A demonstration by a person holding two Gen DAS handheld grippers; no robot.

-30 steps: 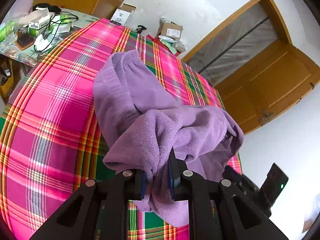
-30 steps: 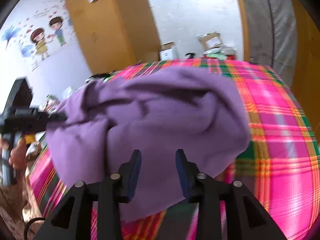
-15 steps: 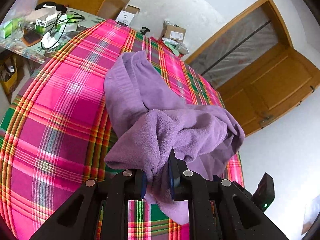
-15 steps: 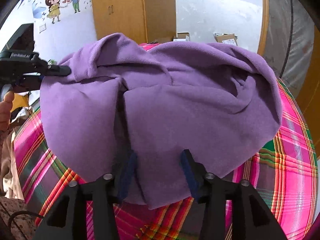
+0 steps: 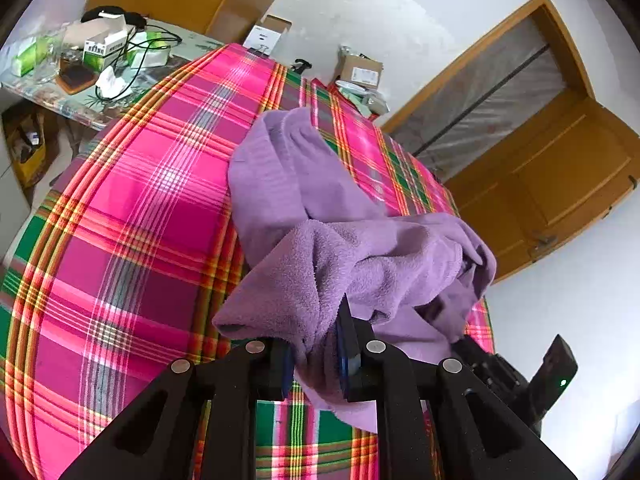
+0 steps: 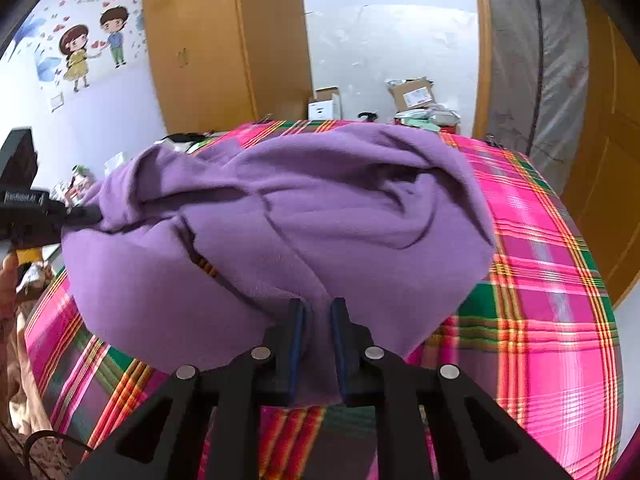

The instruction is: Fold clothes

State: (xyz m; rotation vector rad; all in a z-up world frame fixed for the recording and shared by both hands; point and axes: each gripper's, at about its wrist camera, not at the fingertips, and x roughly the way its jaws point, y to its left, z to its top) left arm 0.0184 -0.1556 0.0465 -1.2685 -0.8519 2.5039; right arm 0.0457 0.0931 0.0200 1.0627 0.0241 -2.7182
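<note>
A purple fleece garment (image 5: 304,208) lies bunched on a pink plaid cloth (image 5: 132,216) that covers the table. My left gripper (image 5: 316,344) is shut on a fold of the garment's near edge and holds it lifted. In the right wrist view the garment (image 6: 320,208) fills the middle, over the plaid cloth (image 6: 552,288). My right gripper (image 6: 318,332) is shut on the garment's near hem. The left gripper shows at the left edge of that view (image 6: 60,216), pinching the garment's far left corner. The right gripper shows low right in the left wrist view (image 5: 516,380).
A cluttered side table with boxes and cables (image 5: 88,60) stands beyond the far left corner. Cardboard boxes (image 6: 412,94) sit against the white wall behind the table. A wooden wardrobe (image 6: 224,44) stands at the back and a wooden door (image 5: 560,184) on the right.
My right gripper moved in onto the garment's near hem and closed on it. My left gripper kept its hold and drew back, so more plaid cloth shows.
</note>
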